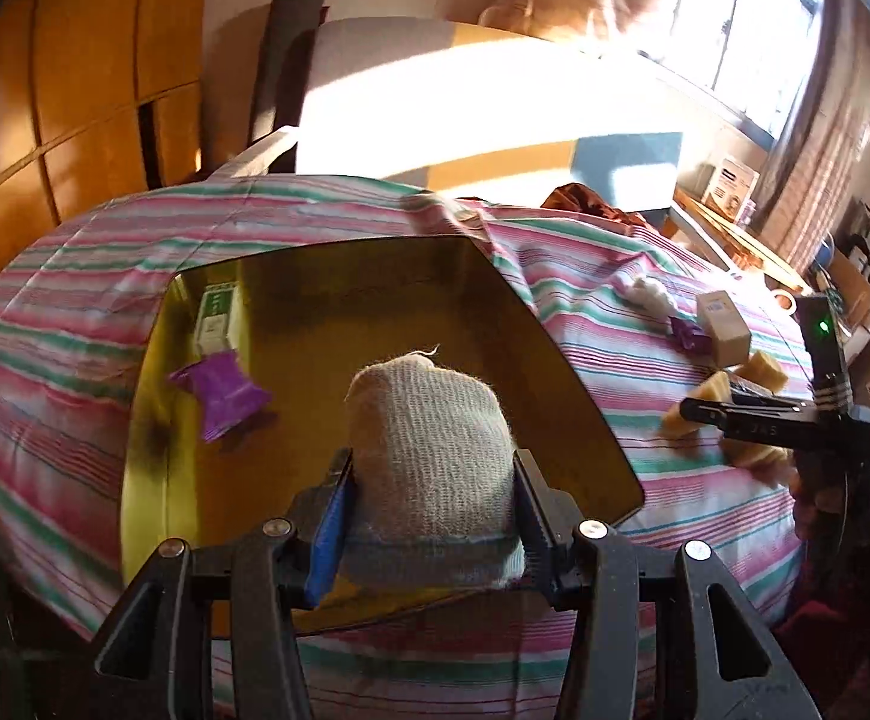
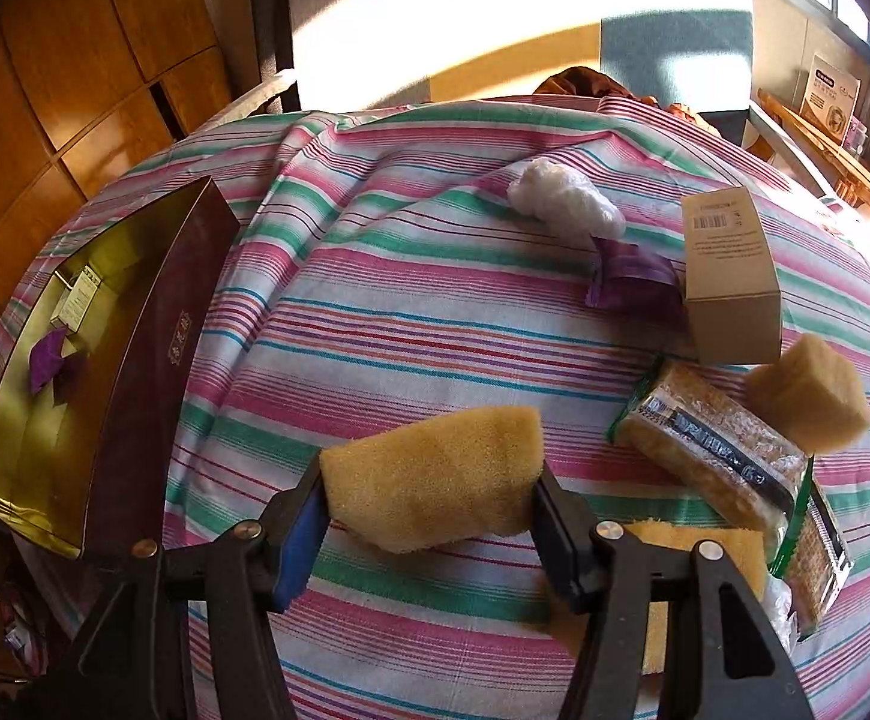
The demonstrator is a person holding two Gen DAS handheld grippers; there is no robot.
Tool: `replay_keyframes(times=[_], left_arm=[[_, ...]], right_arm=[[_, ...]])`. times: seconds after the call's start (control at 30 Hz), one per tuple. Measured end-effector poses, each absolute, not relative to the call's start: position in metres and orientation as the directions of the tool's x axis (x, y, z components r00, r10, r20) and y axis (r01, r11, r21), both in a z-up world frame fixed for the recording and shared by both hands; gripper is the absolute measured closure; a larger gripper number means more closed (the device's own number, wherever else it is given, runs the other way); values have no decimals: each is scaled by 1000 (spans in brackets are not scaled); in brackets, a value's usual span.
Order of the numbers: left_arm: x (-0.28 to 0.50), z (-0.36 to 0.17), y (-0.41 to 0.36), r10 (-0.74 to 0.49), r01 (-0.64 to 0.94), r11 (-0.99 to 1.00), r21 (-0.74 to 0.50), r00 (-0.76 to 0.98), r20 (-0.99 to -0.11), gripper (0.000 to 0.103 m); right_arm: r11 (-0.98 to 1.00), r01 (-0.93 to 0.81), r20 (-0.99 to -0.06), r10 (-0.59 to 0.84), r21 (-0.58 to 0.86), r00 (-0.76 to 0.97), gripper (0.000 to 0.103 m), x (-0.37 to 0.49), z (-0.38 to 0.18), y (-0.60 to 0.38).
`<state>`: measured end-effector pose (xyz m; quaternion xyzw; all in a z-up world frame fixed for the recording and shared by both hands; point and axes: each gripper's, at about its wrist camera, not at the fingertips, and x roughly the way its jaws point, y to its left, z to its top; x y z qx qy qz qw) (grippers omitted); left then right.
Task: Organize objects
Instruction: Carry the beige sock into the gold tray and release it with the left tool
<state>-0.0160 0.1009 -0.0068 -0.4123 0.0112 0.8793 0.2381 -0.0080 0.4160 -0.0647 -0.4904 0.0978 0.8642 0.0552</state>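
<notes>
Left wrist: fingers [image 1: 429,480] round knit sock roll [image 1: 429,438]; rt fingers [image 2: 429,498] on porous sponge wedge [image 2: 435,474].

A pink, green and white striped cloth [image 2: 435,312] carries a gold-lined maroon box [image 2: 153,360] and yellow sponges [image 2: 435,480].

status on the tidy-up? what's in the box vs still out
Done: purple packet and small green-white carton lie in the gold box. In hand: left gripper holds a gauze roll over it; right gripper holds a sponge. Left: cardboard box, cotton wad, another sponge.
</notes>
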Motion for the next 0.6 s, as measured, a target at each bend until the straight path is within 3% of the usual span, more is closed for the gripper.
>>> replay_keyframes(times=[0.2, 0.6], left_arm=[[-54, -32, 42, 337, -250, -939, -238, -512, -790, 52], [-86, -66, 47, 193, -234, -968, -92, -461, -866, 52]], right_arm=[[-976, -188, -859, 0, 112, -512, 41, -9, -65, 416], [-975, -189, -859, 0, 114, -513, 41, -9, -64, 416]])
